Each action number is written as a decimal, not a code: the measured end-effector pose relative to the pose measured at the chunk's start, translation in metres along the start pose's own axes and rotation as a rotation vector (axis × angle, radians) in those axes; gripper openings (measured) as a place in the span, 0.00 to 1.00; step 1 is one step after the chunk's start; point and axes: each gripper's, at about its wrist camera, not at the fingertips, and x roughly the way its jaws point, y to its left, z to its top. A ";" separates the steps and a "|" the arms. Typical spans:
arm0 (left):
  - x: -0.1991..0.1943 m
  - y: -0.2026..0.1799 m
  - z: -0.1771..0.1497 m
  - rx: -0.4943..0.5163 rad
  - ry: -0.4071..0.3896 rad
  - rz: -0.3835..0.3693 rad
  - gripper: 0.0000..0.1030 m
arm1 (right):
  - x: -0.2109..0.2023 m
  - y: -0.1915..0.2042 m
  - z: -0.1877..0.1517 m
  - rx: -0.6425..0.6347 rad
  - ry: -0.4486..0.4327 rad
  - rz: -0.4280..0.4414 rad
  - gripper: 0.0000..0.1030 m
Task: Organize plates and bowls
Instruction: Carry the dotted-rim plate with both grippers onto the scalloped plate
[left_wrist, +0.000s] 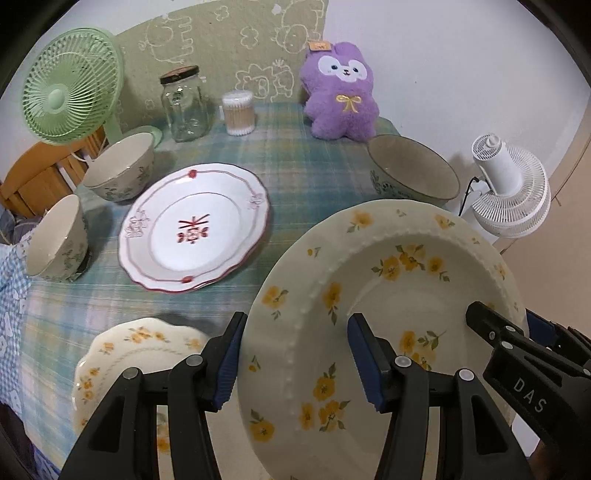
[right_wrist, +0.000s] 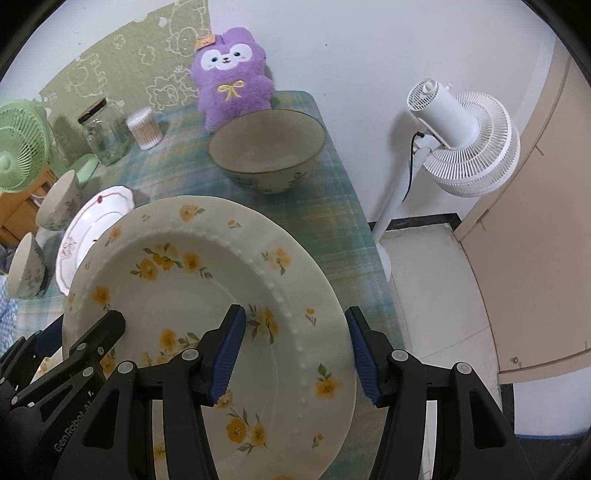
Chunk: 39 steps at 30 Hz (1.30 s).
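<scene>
A large cream plate with yellow flowers (left_wrist: 388, 280) hangs tilted above the table, held between both grippers. My left gripper (left_wrist: 297, 363) is shut on its left rim, one blue pad under the rim and one inside. My right gripper (right_wrist: 295, 354) is shut on the opposite rim and also shows at the right of the left wrist view (left_wrist: 517, 343). On the table lie a red-patterned plate (left_wrist: 192, 229), a scalloped yellow-flower plate (left_wrist: 136, 350), two small floral bowls (left_wrist: 122, 170) (left_wrist: 59, 240) and a large bowl (right_wrist: 266, 151).
At the back of the checked tablecloth (left_wrist: 303, 162) stand a glass jar (left_wrist: 184, 105), a tub of cotton swabs (left_wrist: 238, 112) and a purple plush toy (left_wrist: 341, 92). A green fan (left_wrist: 70, 85) is at the back left. A white floor fan (right_wrist: 461, 136) stands beyond the table's right edge.
</scene>
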 end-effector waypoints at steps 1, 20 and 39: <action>-0.003 0.004 -0.002 0.001 -0.005 0.002 0.54 | -0.003 0.004 -0.003 -0.001 -0.002 -0.001 0.57; -0.032 0.090 -0.046 -0.042 0.010 0.035 0.55 | -0.018 0.088 -0.055 -0.051 0.042 0.033 0.57; -0.008 0.150 -0.088 -0.069 0.098 0.047 0.55 | 0.001 0.146 -0.087 -0.103 0.089 0.020 0.57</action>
